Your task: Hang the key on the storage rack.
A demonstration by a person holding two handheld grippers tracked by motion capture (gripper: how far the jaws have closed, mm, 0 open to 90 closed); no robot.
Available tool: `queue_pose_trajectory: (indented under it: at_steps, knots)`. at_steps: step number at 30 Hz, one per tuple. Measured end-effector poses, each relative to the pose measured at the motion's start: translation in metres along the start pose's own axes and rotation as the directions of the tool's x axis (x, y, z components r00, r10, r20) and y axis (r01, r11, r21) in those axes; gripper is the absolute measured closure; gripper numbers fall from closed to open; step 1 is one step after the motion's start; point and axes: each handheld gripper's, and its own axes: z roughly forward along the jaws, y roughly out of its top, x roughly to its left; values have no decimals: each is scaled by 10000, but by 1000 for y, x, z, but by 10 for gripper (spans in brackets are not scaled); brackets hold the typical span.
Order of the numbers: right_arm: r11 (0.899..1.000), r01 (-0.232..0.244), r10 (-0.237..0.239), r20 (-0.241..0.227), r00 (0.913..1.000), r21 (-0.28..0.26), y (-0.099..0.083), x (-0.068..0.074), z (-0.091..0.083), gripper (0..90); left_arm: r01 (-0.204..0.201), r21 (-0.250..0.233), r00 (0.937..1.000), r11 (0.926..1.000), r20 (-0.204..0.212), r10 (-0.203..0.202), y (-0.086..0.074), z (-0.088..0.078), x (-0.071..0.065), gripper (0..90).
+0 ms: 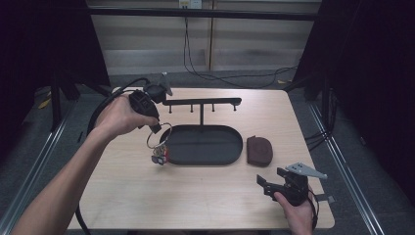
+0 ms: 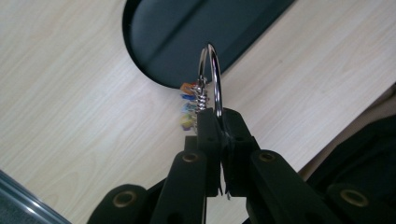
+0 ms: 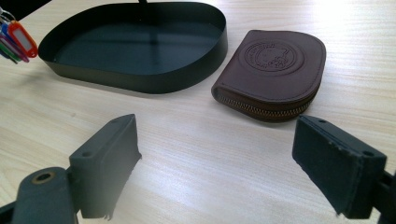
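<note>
Left gripper (image 2: pixel 223 122): jaws clamped on a metal key ring (image 2: pixel 212 77), pinching the ring's wire at its lower arc. Ring stands edge-on in the left gripper view, rising above the jaw tips. In the high view the gripper (image 1: pixel 155 128) is held in the left hand (image 1: pixel 120 117), angled down toward the table, near the left end of the tray.

Ring hangs from the jaws; coloured key tags (image 1: pixel 159 155) dangle under it, just beside the tray's left rim, over the table. Whether the tags touch the table cannot be told. In the right gripper view the tags (image 3: pixel 16 42) show at the far left, orange one outermost.

Right gripper (image 3: pixel 215 154): jaws wide apart, nothing between them. Held low at the table's near right corner (image 1: pixel 266 183), pointing toward the tray and pouch.

Tray (image 1: pixel 235 147): black, oval, centre of the table (image 1: pixel 195 191), inside bare. A black post rises from its far side and carries a crossbar with pegs (image 1: pixel 201 102).

Pouch (image 1: pixel 259 149): brown, zipped, embossed round emblem on top; lies flat just right of the tray, apart from it.
</note>
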Motion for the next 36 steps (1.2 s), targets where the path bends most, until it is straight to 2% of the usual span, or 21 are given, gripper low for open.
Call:
queue_pose_trajectory:
  at_steps: [4,9,10,15,17,19,22,25,29,30,36]
  knots:
    - [10000,8,-8,-32,10000,-1,0,0,0,143,30,-206,9998,9998,180,-26,9,-6,4,878]
    - [10000,-10,10,-62,10000,11,0,1,0,143,-52,-285,9998,9996,171,57,21,-6,9,877]
    - [10000,-25,25,-78,10000,16,0,0,0,143,-127,-284,9997,9995,203,133,23,-6,11,877]
    - [10000,-30,30,-102,9999,10,0,0,0,143,88,-217,10000,9997,30,-88,34,1,17,877]
    - [10000,-24,24,-112,9999,6,0,0,0,143,43,-291,10000,9996,87,-40,37,4,20,877]
    - [10000,-21,21,-128,9999,6,0,0,0,143,73,-259,10000,9996,-65,-75,40,6,23,877]
    - [10000,-9,10,-150,9999,10,0,0,0,143,189,-320,9998,9993,-81,-192,44,9,29,877]
    - [10000,24,-24,-138,9999,43,0,0,0,143,199,-292,9998,9994,90,-196,47,11,34,877]
    - [10000,87,-86,-156,9998,45,0,1,1,143,145,-247,9998,9996,-127,-148,48,15,39,877]
    - [9999,100,-99,-166,9998,47,0,1,0,143,270,-247,9995,9993,-140,-273,48,16,40,877]
    - [9999,88,-87,-177,9998,65,0,0,1,143,306,-186,9994,9994,-178,-309,45,17,48,876]
